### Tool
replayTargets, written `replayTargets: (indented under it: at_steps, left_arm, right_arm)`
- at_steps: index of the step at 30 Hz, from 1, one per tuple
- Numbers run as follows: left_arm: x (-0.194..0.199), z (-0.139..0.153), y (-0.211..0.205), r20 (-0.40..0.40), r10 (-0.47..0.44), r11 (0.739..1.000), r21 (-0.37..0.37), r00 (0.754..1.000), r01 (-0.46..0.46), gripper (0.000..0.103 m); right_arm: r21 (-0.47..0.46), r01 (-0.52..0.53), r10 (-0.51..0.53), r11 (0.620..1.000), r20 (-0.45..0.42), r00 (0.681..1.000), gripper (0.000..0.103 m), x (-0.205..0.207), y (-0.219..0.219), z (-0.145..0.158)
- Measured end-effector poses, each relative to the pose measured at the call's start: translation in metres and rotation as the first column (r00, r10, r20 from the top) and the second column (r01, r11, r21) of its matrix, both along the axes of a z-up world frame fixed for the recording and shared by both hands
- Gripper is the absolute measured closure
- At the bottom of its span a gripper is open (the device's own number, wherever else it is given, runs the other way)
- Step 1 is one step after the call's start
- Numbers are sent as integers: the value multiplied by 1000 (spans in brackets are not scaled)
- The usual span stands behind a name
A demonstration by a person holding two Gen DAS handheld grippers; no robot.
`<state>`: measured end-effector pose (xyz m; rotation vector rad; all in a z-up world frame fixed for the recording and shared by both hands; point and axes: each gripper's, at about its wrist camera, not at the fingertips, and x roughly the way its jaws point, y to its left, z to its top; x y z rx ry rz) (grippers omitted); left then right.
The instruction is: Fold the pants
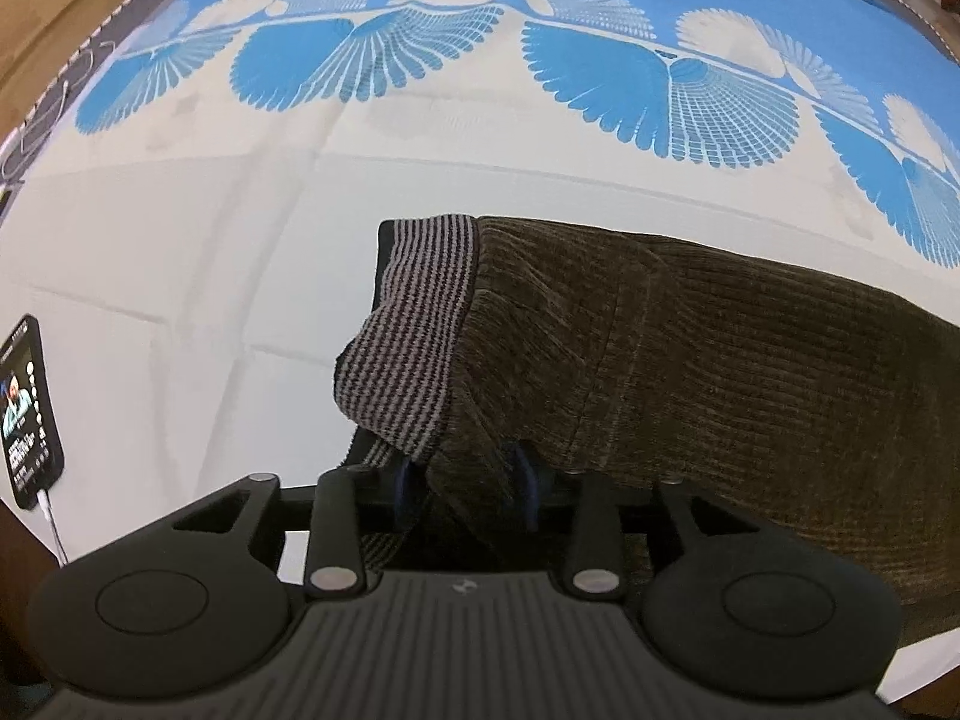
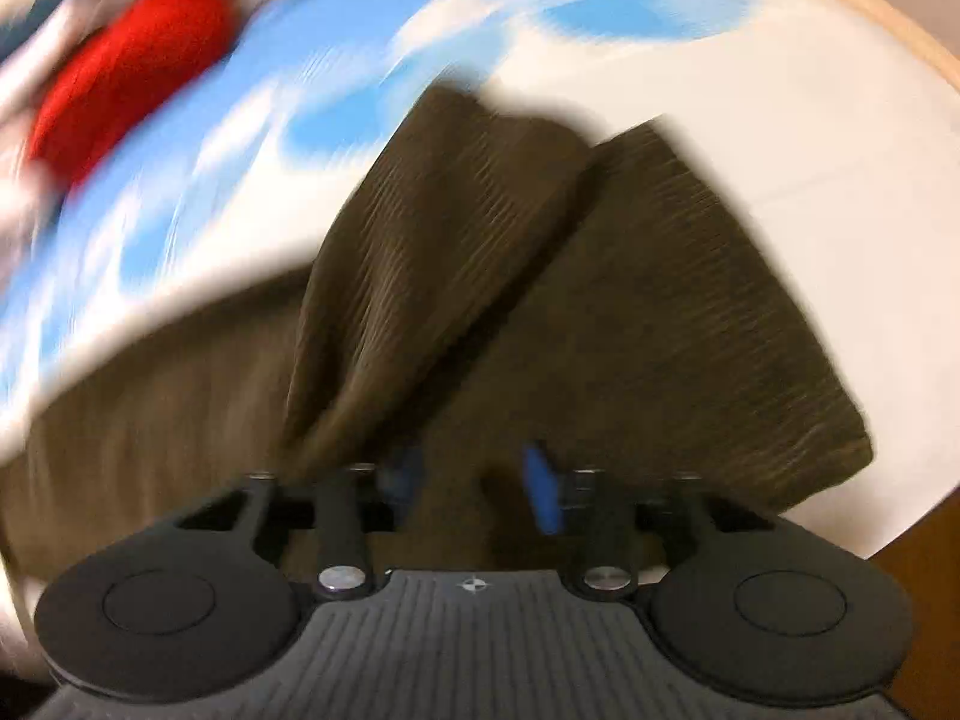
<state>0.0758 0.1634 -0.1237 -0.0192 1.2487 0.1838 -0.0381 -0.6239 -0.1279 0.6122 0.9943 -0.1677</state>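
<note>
Right now your left gripper (image 1: pixel 465 474) pinches the pants (image 1: pixel 690 372) by the striped waistband (image 1: pixel 414 324); fabric runs off toward 3 o'clock. Your right gripper (image 2: pixel 474 480) grips the leg end, cuffs at 12 o'clock.

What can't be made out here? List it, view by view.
- Left wrist view: the left gripper fingertips are buried under the pants; the pants' right part runs off the frame edge.
- Left wrist view: the phone screen text is too small to read.
- Right wrist view: motion blur smears the red item and the bedsheet pattern.
- Right wrist view: whether the right gripper pinches cloth is unclear; folds cover its left finger.
</note>
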Motion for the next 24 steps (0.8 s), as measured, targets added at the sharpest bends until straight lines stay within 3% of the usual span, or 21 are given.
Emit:
replayTargets:
  at_steps: [3, 7, 10, 15, 17, 18, 20, 22, 24]
  left_arm:
    - [0, -4, -2, -8, -5, 1000, 11, 1000, 5, 60]
    - [-1, -8, -1, -24, -9, 1000, 15, 1000, 10, 60]
    - [2, -11, 2, -36, -6, 1000, 1, 999, 6, 60]
    - [9, -16, 13, -62, 17, 999, -50, 998, -20, 59]
    - [12, -17, 17, -72, 29, 997, -66, 997, -34, 59]
    - [13, -17, 18, -75, 36, 997, -72, 997, -41, 59]
    - [15, -18, 19, -81, 42, 996, -74, 996, -48, 59]
    - [17, -17, 20, -81, 50, 996, -73, 995, -56, 60]
    - [15, -12, 20, -67, 58, 996, -66, 996, -63, 73]
  right_arm:
    - [146, 172, -184, 974, 68, 981, 54, 6, -19, -10]
    - [228, 309, -338, 924, 105, 935, 54, 21, -24, -33]
    - [285, 393, -426, 874, 64, 902, 54, 41, -26, -55]
    - [264, 442, -478, 857, 93, 873, 57, 66, -30, -59]
    - [240, 480, -510, 844, 79, 857, 82, 72, -34, -61]
    - [231, 494, -522, 838, 78, 849, 88, 73, -34, -59]
    - [179, 500, -522, 847, 99, 847, 92, 76, -35, -51]
    - [147, 466, -487, 872, 171, 857, 94, 80, -31, -33]
    - [141, 422, -445, 896, 277, 852, 94, 78, -25, -7]
